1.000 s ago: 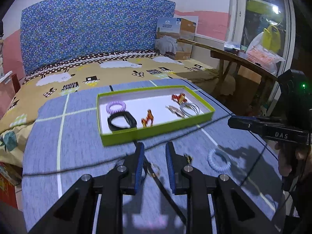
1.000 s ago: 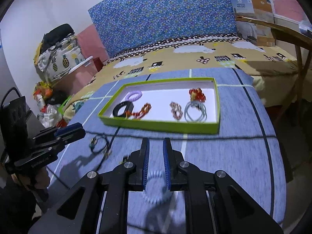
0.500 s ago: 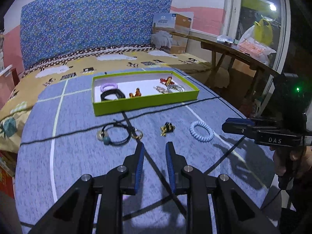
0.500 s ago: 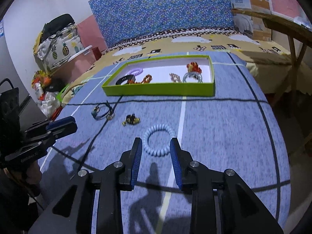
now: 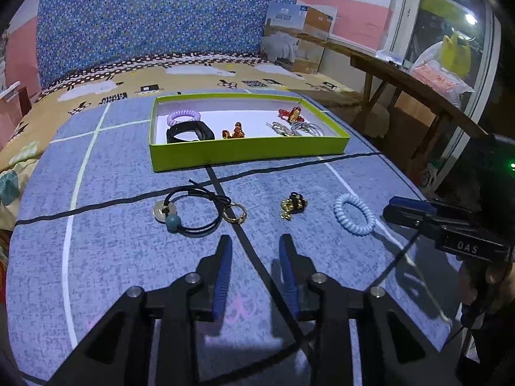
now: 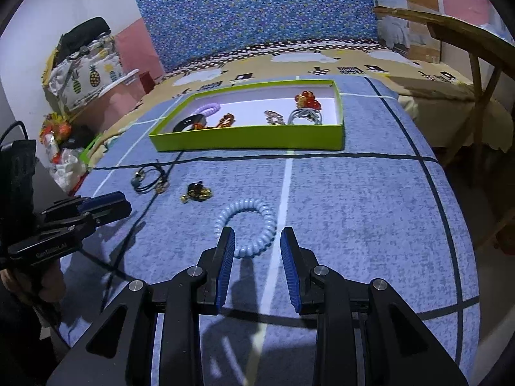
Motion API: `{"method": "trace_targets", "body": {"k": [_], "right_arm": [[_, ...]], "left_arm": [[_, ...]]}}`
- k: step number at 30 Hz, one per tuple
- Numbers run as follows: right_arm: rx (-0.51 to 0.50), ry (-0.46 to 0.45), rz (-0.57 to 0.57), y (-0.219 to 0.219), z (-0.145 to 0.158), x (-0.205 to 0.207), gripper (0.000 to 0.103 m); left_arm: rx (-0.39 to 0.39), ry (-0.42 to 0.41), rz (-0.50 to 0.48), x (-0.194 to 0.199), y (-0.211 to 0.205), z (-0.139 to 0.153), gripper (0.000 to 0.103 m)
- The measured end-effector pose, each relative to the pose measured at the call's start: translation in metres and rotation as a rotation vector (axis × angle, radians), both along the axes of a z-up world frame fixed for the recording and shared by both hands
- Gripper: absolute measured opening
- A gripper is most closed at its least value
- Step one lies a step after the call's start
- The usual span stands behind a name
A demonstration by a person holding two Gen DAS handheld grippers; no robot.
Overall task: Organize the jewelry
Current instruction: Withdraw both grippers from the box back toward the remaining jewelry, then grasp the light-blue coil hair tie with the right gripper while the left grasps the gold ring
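Pale-blue spiral coil bracelet [image 6: 247, 232] lies on blue cloth [image 6: 354, 212] w/ near edge between right gripper [image 6: 256, 247] jaws, apart & untouching; left gripper [image 5: 255, 254] jaws just opened, nothing between.

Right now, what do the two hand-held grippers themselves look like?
Both match: black angular frames with silver pivot screws and two fingers faced with ribbed blue pads. The left hand-held gripper has pale lettering on its side, seen from the right wrist. The right hand-held gripper reads DAS, with a green light and a thin black cable.

1 tray [image 5: 244, 156]; 3 loose pcs [image 5: 293, 205]
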State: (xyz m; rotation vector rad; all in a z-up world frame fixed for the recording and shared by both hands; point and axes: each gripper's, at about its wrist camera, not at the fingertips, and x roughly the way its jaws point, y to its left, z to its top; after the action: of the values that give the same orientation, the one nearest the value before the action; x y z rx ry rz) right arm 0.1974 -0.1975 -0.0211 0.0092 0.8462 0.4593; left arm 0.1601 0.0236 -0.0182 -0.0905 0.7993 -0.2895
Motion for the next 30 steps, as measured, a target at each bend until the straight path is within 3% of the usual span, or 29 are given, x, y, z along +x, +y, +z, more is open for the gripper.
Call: {"method": "trace_targets", "body": {"k": [9, 20, 30], "right_arm": [[-0.033, 0.013, 0.003, 0.005, -0.008, 0.01, 0.03], [-0.071, 0.045, 0.01, 0.011, -0.017, 0.019, 0.03], [-0.156, 0.018, 0.024, 0.023, -0.017, 0.017, 0.028]], "left_arm": [[0.024, 0.083, 0.004, 0.026, -0.006, -0.015, 0.032], [0.039, 0.086, 0.022, 0.041, -0.008, -0.015, 0.033], [0.145, 0.074, 0.021, 0.048, -0.021, -0.014, 0.032]]}}
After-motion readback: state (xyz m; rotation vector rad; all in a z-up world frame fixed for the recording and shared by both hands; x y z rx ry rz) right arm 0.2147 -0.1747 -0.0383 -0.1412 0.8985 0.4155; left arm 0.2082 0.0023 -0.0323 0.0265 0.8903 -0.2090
